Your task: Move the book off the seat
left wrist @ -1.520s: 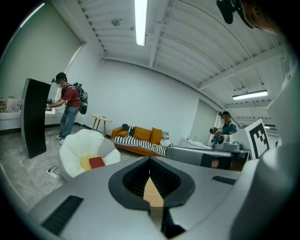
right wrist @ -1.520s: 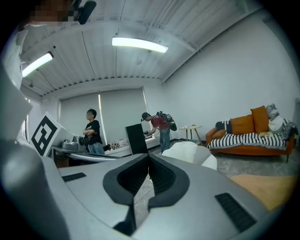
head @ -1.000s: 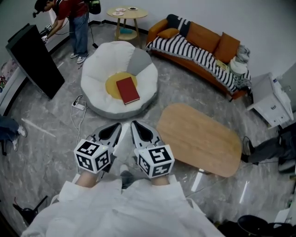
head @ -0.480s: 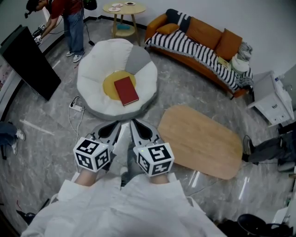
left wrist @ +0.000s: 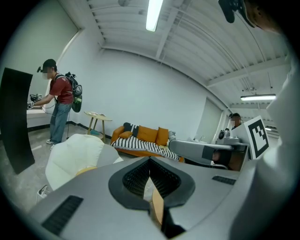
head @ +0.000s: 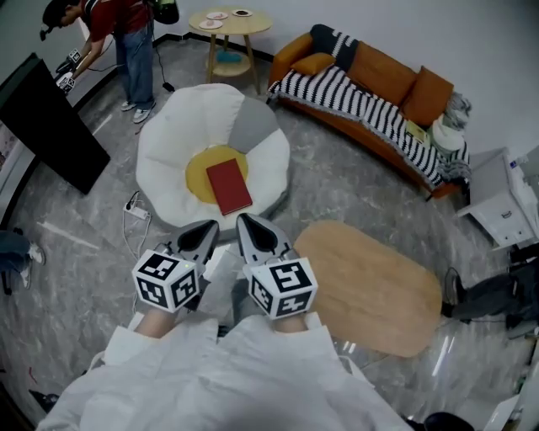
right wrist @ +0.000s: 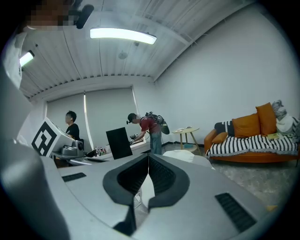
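The left gripper [head: 205,231] is closed and empty, and so is the right gripper [head: 253,229] beside it. This is probably the approach. The flat red hardcover book [head: 229,187] lies just ahead of both tips, on the round white cushioned seat [head: 168,143]. Next, a gripper must open and reach it. Only the head view shows the book.

A living-room set inside a lab: orange sofa [head: 379,93] far right, white beanbag seat [head: 173,143], oval wooden bench [head: 370,282] near right, marble-look floor [head: 328,185]; bare white walls [head: 497,46], ceiling strip light [left wrist: 153,14], and a person [head: 126,34] wearing a backpack rig far left.
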A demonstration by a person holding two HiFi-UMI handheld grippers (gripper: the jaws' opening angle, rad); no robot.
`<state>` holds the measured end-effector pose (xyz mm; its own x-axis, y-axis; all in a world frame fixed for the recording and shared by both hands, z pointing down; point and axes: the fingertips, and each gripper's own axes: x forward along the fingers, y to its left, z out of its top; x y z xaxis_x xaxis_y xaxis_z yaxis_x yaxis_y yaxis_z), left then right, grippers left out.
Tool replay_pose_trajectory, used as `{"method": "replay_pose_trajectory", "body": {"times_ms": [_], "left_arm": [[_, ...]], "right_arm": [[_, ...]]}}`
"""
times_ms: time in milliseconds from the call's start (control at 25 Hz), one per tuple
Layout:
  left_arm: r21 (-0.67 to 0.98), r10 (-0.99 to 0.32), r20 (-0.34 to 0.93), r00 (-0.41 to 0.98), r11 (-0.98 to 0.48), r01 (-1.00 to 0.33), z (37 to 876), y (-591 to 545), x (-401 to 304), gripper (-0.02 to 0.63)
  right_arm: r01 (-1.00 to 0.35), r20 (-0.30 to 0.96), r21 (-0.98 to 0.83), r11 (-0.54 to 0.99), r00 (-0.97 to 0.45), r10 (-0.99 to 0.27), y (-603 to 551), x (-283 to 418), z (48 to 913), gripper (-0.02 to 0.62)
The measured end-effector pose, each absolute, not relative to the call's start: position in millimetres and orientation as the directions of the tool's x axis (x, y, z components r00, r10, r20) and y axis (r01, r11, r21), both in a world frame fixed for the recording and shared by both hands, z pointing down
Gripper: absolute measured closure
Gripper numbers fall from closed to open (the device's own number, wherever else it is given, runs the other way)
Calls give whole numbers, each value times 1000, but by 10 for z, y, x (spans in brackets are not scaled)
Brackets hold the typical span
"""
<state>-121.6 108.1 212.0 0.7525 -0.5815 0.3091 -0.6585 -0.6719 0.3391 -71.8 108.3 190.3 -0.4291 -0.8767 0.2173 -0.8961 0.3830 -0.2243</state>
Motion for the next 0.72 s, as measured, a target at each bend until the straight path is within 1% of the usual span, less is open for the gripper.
{"method": "replay_pose_trajectory", "body": {"times_ms": [360, 720], "left_arm": [[341, -617, 307, 725, -639, -689, 2097, 132, -805, 598], [356, -632, 335, 699, -603, -714, 2231, -366, -452, 598]], "right_arm": [[-873, 215, -221, 435, -478, -852, 112, -344, 1887, 583], [-856, 247, -251, 452, -508, -825, -353, -15, 2058, 583]]}}
